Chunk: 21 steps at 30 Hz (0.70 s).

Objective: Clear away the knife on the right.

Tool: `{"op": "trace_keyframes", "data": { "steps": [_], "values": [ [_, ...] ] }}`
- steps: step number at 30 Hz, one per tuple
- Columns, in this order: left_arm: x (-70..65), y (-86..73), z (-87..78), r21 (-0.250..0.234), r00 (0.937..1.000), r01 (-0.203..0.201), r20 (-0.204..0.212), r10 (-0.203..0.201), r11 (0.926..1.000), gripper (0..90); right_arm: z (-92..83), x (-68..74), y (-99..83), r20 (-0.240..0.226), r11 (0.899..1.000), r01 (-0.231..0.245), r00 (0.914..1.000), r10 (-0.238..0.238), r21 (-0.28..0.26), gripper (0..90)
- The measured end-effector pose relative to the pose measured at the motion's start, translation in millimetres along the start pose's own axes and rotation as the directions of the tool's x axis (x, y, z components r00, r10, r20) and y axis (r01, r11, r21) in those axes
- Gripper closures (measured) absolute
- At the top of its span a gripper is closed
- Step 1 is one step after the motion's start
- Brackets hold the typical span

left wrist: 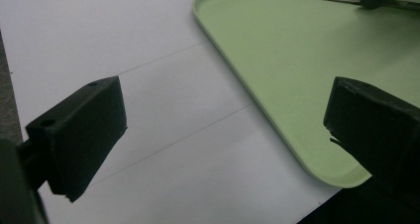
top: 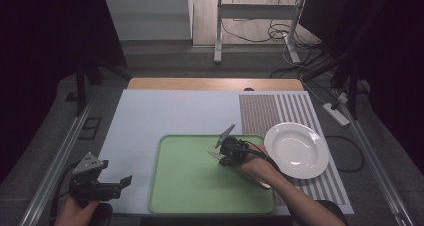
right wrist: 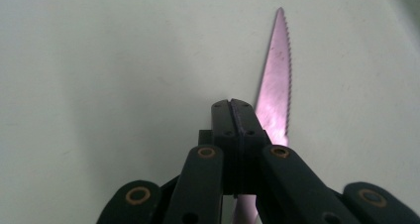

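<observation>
**Knife on the green tray, right fingers pressed together above it**

A knife (top: 240,168) was seen lying on the green tray (top: 190,186), its serrated blade (right wrist: 277,80) pointing toward the tray's middle and its handle reaching toward the right edge. The right gripper (top: 226,158) was held low over the knife near where the blade begins. Its fingers (right wrist: 237,117) were seen pressed flat together, the blade running out beside and beneath them; whether the knife was touched could not be told. A white plate (top: 296,149) stood just right of the tray on a striped mat (top: 260,111). The left gripper (top: 120,183) was held over the white tabletop (left wrist: 124,45) left of the tray, its fingers (left wrist: 84,130) spread wide with nothing between them.
</observation>
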<state>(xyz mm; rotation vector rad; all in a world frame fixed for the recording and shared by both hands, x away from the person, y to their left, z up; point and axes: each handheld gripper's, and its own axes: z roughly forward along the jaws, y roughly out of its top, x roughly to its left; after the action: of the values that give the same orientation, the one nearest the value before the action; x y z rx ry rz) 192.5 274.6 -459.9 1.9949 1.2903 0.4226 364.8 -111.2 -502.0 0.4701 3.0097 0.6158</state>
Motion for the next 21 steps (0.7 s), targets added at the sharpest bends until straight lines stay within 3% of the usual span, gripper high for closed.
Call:
{"op": "trace_keyframes", "data": {
  "steps": [2,7,13,21],
  "values": [
    [-0.1,0.0,0.0,0.0,1.0,-0.001,-0.001,0.001,1.0,3.1,0.5,-1.7,0.1,-0.003,1.0,-0.001,1.0,0.001,-0.008,90.0],
    [0.1,-0.1,-0.3,-0.001,1.0,0.001,-0.002,-0.001,1.0,3.1,-5.2,-12.0,-7.0,0.054,0.998,-0.061,0.9967,0.06,0.017,90.0],
    [-0.2,0.0,-0.2,-0.001,1.0,0.001,-0.003,-0.001,1.0,3.1,-14.3,-26.3,-23.8,0.067,0.993,-0.12,0.9907,0.119,0.015,90.0],
    [-0.4,-0.2,-0.4,-0.003,1.0,-0.002,-0.004,0.002,1.0,3.2,-25.8,-33.1,-47.4,0.073,0.983,-0.182,0.9808,0.181,0.013,90.0]
  ]
}}
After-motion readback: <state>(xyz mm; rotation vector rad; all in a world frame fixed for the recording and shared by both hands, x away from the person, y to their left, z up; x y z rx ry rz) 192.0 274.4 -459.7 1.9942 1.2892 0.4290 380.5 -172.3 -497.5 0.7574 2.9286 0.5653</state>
